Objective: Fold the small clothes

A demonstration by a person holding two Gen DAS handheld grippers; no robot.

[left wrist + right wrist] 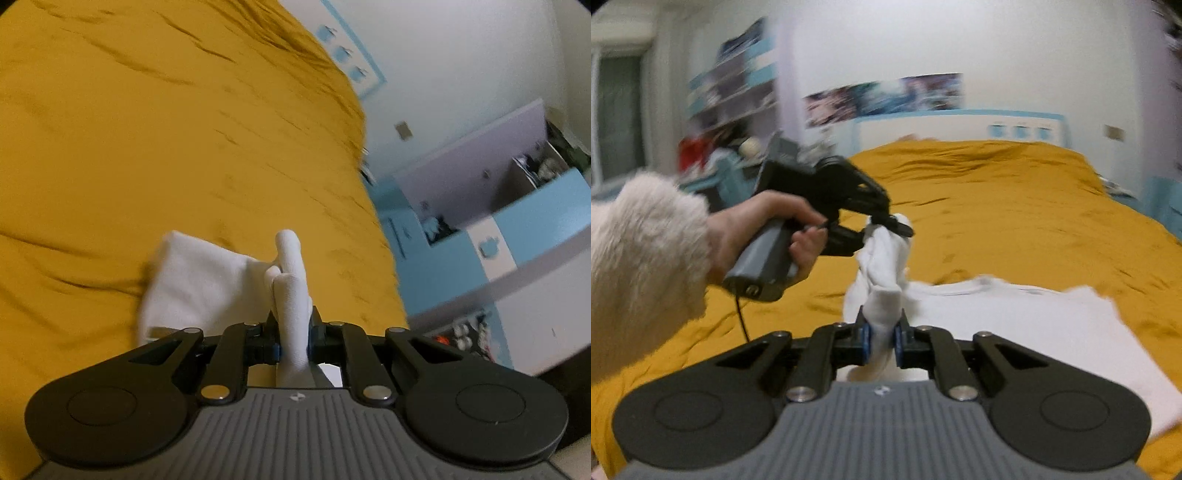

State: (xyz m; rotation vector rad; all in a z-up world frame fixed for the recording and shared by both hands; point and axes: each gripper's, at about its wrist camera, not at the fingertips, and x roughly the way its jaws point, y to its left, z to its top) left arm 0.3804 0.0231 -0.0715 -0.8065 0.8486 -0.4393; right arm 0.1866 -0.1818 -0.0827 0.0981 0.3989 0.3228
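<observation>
A small white garment [884, 266] hangs bunched between both grippers above the yellow bed [1015, 206]. My right gripper [882, 338] is shut on its near end. My left gripper [894, 225], seen in the right wrist view held by a hand, is shut on its far end. In the left wrist view my left gripper [293, 332] is clamped on a bunched fold of the white garment [207, 280], which trails left over the bedspread [147, 147].
A flat white garment [1034, 325] lies on the bed to the right of the held one. The headboard [960, 127] and a wall are at the far end. Blue shelves [498, 236] stand beside the bed's right edge. A fluffy sleeve [639, 266] is at left.
</observation>
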